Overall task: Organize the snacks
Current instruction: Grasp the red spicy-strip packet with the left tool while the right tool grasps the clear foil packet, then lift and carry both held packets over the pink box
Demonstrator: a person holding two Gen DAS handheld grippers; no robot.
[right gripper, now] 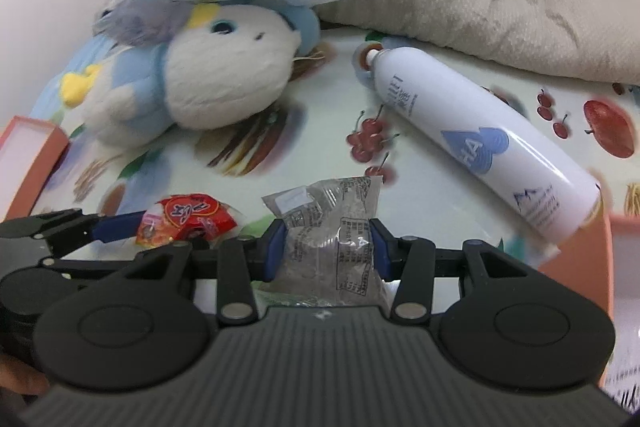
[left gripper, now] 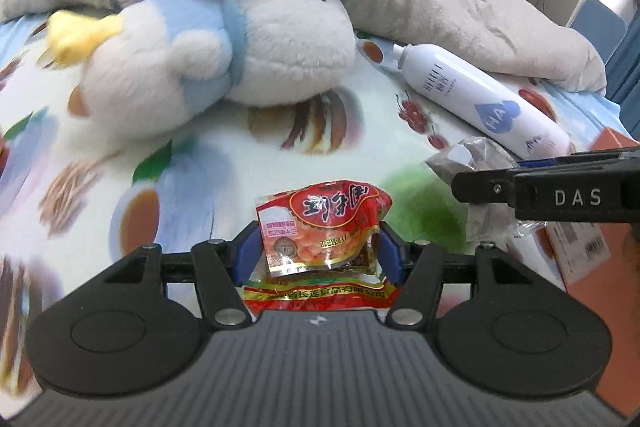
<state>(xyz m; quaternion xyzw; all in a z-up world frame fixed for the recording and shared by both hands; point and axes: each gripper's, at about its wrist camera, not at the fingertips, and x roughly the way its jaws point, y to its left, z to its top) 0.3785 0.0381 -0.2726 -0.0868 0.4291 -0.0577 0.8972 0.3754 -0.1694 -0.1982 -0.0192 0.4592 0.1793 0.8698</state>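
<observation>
In the left wrist view, the left gripper (left gripper: 320, 253) is clamped on a red snack packet (left gripper: 322, 227) at the lower centre of the frame; both blue pads press its sides and the packet is crumpled between them, held above the fruit-printed blanket (left gripper: 224, 155). A plush penguin (left gripper: 224, 47) lies in the upper left, a white spray bottle (left gripper: 480, 99) in the upper right, and an orange box (left gripper: 616, 267) shows at the right edge. In the right wrist view, the right gripper (right gripper: 326, 249) is clamped on a clear snack bag (right gripper: 328, 227) with black print, at the lower centre; the red packet appears at the lower left, and orange box parts (right gripper: 28, 163) stand at both edges. I judge that both snacks are being carried toward the box. To do this well, keep each grip firm but not crushing, hold the two packets apart so that they do not catch, and release each one only when it is fully over the box opening.
</observation>
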